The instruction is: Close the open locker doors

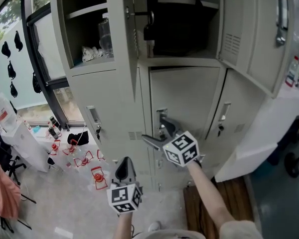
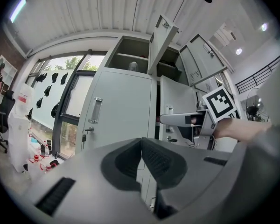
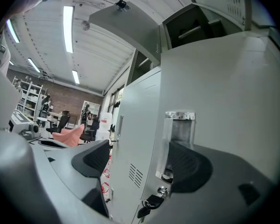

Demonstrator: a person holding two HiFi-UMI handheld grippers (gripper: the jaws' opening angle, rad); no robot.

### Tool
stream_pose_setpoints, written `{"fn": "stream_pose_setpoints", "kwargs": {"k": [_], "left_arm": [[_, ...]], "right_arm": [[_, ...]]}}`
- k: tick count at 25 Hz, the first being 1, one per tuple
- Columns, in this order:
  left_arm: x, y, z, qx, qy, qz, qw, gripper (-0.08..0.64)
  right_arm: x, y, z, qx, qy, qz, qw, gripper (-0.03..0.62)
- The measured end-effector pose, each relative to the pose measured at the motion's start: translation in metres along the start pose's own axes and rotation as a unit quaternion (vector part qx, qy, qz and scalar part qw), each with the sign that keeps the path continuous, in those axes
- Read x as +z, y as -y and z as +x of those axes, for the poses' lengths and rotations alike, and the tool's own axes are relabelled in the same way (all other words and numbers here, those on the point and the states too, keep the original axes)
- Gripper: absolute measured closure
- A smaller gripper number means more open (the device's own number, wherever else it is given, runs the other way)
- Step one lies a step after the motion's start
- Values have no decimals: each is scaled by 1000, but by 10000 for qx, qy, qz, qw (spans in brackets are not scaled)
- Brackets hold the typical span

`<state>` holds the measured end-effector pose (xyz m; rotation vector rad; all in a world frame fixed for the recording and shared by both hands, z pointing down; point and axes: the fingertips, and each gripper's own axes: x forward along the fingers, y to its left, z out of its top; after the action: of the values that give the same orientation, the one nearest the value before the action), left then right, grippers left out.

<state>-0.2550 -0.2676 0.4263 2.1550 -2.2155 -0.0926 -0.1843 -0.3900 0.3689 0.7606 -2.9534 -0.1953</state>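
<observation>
window (image 1: 25, 88) left; pale floor (image 1: 55, 203); ribbed ceiling (image 2: 84, 8); strip lights (image 3: 67, 27); far brick wall (image 3: 77, 99)

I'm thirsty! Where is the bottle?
In the head view, the clear bottle stands at the upper left, on the floor of the open upper-left locker, right beside a crumpled white thing.

Workshop, by its lockers (image 1: 109, 103), brick wall (image 3: 67, 99), shelving (image 3: 28, 90).

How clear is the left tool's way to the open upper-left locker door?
Probably yes, clear. The left tool, jaws together and empty, hangs below the open upper-left door, whose edge juts out above it with nothing between. The right tool is at the lower door, off to the side.
</observation>
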Motion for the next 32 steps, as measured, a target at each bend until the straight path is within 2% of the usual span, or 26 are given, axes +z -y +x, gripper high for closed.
{"fn": "stream_pose_setpoints", "kwargs": {"k": [7,17,28,32], "left_arm": [[4,-5,7,41,79,-62,9999,554],[-8,-5,10,9,-107,-87,9999,554],[-6,-8,11,41,-147,-59,9999,552],[-2,-7,11,55,-152,25,9999,552]], "right_arm": [[-2,18,20,-184,-78,11,9998,216],[-2,32,32,-386,-11,83,9992,217],[-3,39,40,-536,-61,125,9985,216],[12,42,22,-793,196,130,9966,216]]}}
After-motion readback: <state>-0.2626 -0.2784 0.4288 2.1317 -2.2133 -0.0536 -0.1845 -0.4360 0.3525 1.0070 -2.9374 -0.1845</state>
